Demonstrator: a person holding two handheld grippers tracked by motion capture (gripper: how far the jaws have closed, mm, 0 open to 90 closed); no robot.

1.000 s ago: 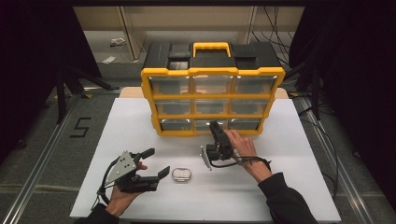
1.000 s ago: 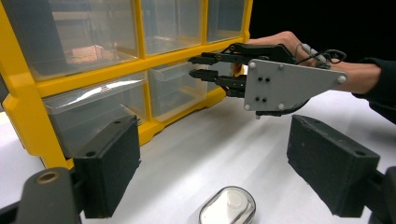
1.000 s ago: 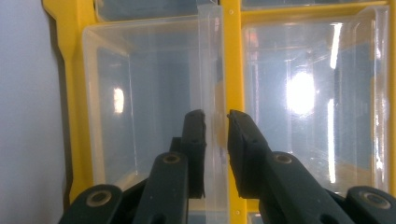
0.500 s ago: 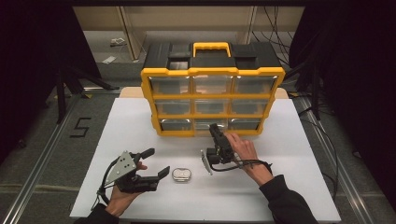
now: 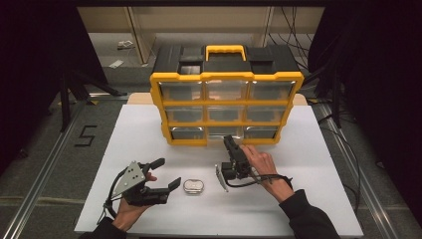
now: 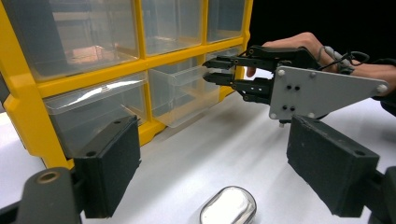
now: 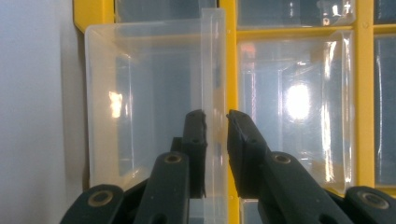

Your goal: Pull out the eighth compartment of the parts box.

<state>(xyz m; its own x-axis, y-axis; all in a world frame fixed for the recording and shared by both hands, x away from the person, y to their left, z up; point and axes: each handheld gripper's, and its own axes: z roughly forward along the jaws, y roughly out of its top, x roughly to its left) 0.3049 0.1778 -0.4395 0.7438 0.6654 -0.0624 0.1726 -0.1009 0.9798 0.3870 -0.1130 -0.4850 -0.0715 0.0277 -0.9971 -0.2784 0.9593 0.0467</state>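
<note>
The organiser (image 5: 226,107) has a yellow frame, black top and clear drawers (image 7: 154,102); at its six o'clock lie a silvery tin (image 5: 193,186) and white table (image 5: 318,199).

a lab-like recording booth: white table (image 5: 149,129), dark curtains (image 5: 35,74), aluminium framing (image 5: 30,199), trailing cables (image 5: 298,30)

My grippers' jaws are matt black plastic with rough dark pads. The drawer (image 7: 154,102) I grip is clear, glossy plastic, set in a smooth yellow plastic organizer (image 5: 226,107). The small tin (image 6: 229,207) looks like polished metal on the matt white table (image 5: 308,149).
</note>
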